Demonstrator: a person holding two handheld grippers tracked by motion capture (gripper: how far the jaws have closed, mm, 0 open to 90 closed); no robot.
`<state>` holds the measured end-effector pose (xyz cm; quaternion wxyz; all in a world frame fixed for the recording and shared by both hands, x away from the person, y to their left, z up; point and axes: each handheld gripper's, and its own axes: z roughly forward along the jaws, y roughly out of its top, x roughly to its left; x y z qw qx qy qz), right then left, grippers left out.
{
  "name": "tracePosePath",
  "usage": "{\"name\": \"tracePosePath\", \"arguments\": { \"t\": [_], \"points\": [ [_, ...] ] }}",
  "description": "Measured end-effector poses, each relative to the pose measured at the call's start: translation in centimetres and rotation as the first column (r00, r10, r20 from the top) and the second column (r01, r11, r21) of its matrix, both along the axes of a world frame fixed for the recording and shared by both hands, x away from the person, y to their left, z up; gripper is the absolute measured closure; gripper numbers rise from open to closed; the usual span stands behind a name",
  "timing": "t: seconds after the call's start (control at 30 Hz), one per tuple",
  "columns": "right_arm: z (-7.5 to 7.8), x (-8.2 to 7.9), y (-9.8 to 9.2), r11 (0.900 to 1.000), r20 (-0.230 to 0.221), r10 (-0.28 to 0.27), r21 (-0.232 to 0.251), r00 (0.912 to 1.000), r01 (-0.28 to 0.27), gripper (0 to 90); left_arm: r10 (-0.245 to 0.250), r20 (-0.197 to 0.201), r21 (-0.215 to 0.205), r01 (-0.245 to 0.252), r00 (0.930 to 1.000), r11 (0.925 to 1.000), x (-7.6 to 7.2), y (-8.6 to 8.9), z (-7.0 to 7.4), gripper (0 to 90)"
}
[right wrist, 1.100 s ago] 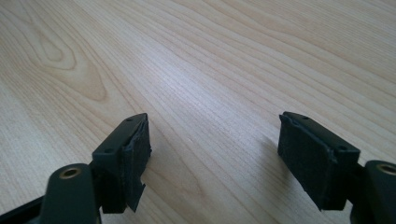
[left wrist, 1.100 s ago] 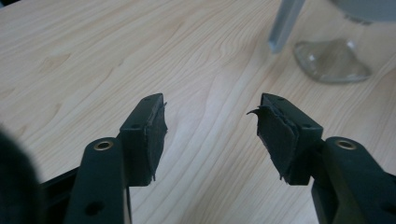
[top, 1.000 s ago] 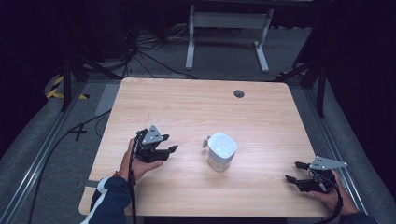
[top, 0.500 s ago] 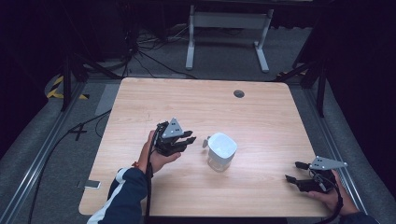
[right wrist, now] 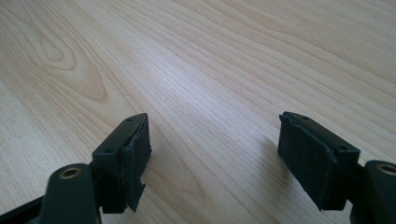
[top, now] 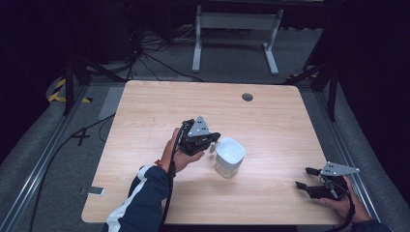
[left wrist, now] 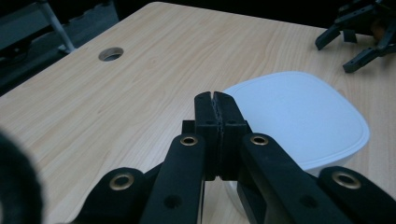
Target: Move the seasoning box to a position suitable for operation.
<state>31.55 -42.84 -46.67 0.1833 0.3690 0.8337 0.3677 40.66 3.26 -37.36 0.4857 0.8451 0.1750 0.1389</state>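
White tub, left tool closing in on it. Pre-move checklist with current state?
1. Lid seated on the white tub: ok, flat and even in the left gripper view.
2. Left tool open enough to grasp: not ok, jaws pressed together.
3. Left tool touching the tub: cannot tell; its tip sits at the near rim.
4. Right tool out of the way: ok, low over the table near its right edge, jaws apart, holding nothing.
5. Tub upright: ok.
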Motion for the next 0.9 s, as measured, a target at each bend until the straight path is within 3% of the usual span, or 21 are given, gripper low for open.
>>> {"name": "tracePosePath", "arguments": {
  "t": [0.13,0.4,0.73,0.9],
  "points": [
    [0.0,0.0,0.0,1.000,0.000,0.000,0.000,1.0000,0.000,25.6,0.000,0.002,0.011,0.000,1.0000,0.9999,0.1,-0.6,-0.3,89.6],
    [0.0,0.0,0.0,1.000,0.000,0.000,0.000,1.0000,0.000,25.6,-0.002,-0.020,-0.014,0.002,0.9998,0.9999,0.5,-1.0,-0.8,89.4],
    [0.0,0.0,0.0,1.000,0.000,0.000,0.000,1.0000,0.000,25.6,0.005,0.018,0.019,-0.005,0.9998,0.9998,0.2,-1.4,-0.7,89.7],
    [0.1,-0.1,0.1,1.000,0.000,0.001,-0.002,1.0000,-0.001,27.0,0.011,0.018,0.009,-0.011,0.9998,0.9999,0.1,-1.4,-0.8,89.7]
  ]
}}
